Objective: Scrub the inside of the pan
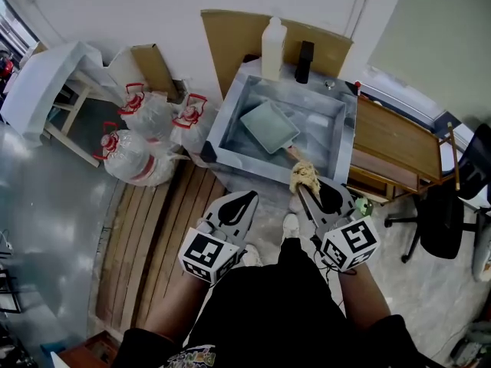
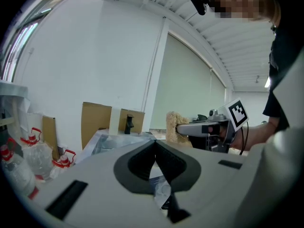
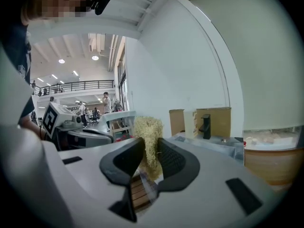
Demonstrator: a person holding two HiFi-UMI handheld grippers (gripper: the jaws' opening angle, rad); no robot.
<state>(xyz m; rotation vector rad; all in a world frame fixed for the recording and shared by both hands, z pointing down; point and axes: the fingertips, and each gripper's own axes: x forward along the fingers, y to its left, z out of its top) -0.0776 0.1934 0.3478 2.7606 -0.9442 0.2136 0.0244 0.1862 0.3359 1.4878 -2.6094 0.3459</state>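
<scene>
A pale green square pan (image 1: 270, 126) lies tilted inside the steel sink (image 1: 226, 113), its handle pointing toward me. My right gripper (image 1: 304, 184) is shut on a tan fibrous scrubber (image 1: 304, 176) just in front of the sink's near rim; the scrubber (image 3: 148, 141) stands up between its pads. My left gripper (image 1: 245, 200) is shut and holds nothing, and it hovers over the floor short of the sink. In the left gripper view the jaws (image 2: 155, 158) meet with no gap, and the right gripper with the scrubber (image 2: 172, 126) shows at the right.
A white bottle (image 1: 273, 48) and a black tap (image 1: 304, 61) stand at the sink's back edge before cardboard (image 1: 230, 37). Large water jugs (image 1: 142, 140) lie on the floor at left. A wooden bench (image 1: 395, 140) adjoins the sink at right, next to a black chair (image 1: 445, 213).
</scene>
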